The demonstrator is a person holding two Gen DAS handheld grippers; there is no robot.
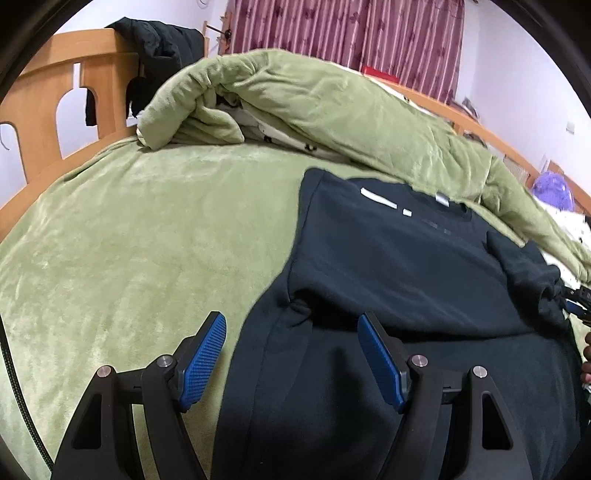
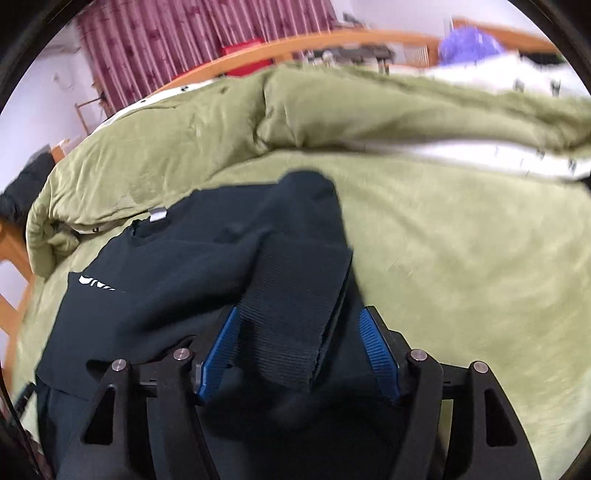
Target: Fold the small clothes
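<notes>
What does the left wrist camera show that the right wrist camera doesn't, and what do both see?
Only the left wrist view shows the open left claw and the black jacket draped over the wooden headboard.

Only the right wrist view shows the right claw with the ribbed sleeve cuff lying between its spread fingers.

Both show the dark sweatshirt with white lettering, the green plush blanket, the rumpled green duvet and the striped maroon curtain.
</notes>
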